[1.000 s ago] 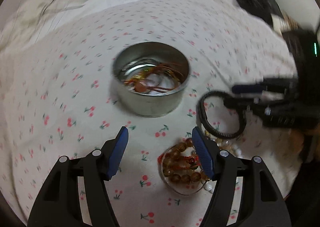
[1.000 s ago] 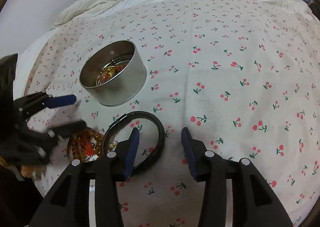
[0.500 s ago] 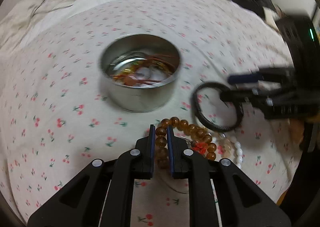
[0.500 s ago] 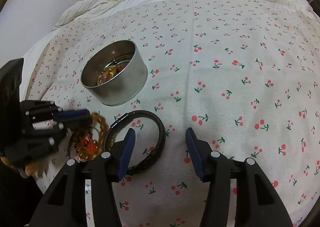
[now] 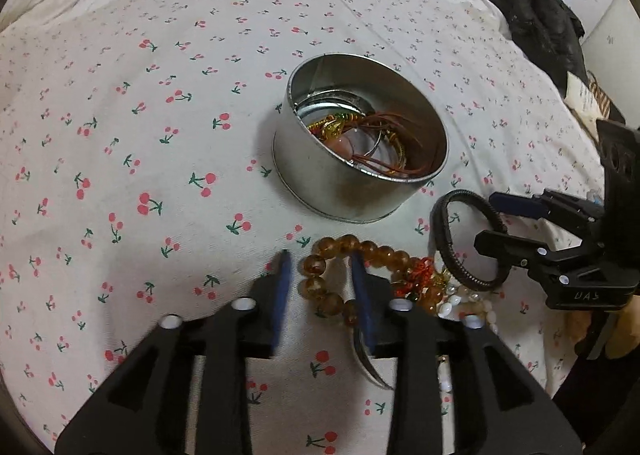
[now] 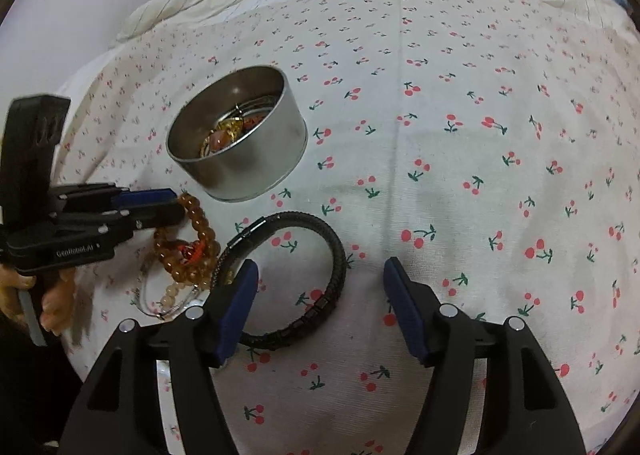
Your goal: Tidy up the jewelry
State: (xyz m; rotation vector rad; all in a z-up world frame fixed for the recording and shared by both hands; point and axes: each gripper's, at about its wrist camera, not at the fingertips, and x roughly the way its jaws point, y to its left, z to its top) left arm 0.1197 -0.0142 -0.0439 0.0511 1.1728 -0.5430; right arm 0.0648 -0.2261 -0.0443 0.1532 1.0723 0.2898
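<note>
- Left wrist view: the amber bead bracelet (image 5: 344,275) lies on the cherry-print sheet (image 5: 132,159), just below the round tin (image 5: 360,163), with one side of its loop between your left gripper (image 5: 322,287) fingers.
- Your left jaws have just been opening again from a tight pinch; they now stand narrow, and the pads do not clearly press the beads, so you have no real hold on them.
- The bracelet is tangled with a red knot charm (image 5: 416,279) and touches a pale bead strand (image 5: 464,303); a careless lift could drag both along.
- The black braided bracelet (image 6: 296,279) lies just beside that pile, its near edge under your right gripper (image 6: 318,307), whose jaws have just been widening and hold nothing.
- The tin already holds cords, gold pieces and a pink stone, so a bulky bead loop dropped from high up may catch on its rim.
- Risks for you: round beads slipping out of a shallow pinch, the soft sheet bunching between the pads, and your two grippers colliding, as they work close together.
</note>
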